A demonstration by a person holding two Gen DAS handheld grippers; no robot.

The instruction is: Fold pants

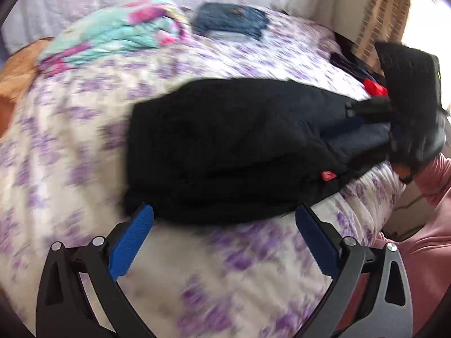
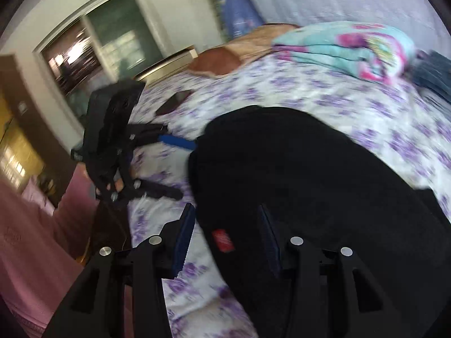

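Black pants (image 1: 225, 146) lie folded in a compact bundle on the bed, with a small red label (image 1: 327, 175) near their right end. My left gripper (image 1: 224, 217) is open, its blue pads just at the near edge of the bundle, holding nothing. My right gripper (image 2: 225, 219) is open over the pants (image 2: 310, 183), with the red label (image 2: 223, 240) between its fingers. The right gripper also shows in the left wrist view (image 1: 366, 112) at the pants' right end. The left gripper shows in the right wrist view (image 2: 169, 166) at the pants' left edge.
The bed has a white sheet with purple flowers (image 1: 84, 169). A folded turquoise and pink blanket (image 1: 121, 31) and folded jeans (image 1: 231, 19) lie at the far side. A dark phone (image 2: 174, 101) lies on the sheet. Pink clothing of the person (image 1: 422, 239) is at the right.
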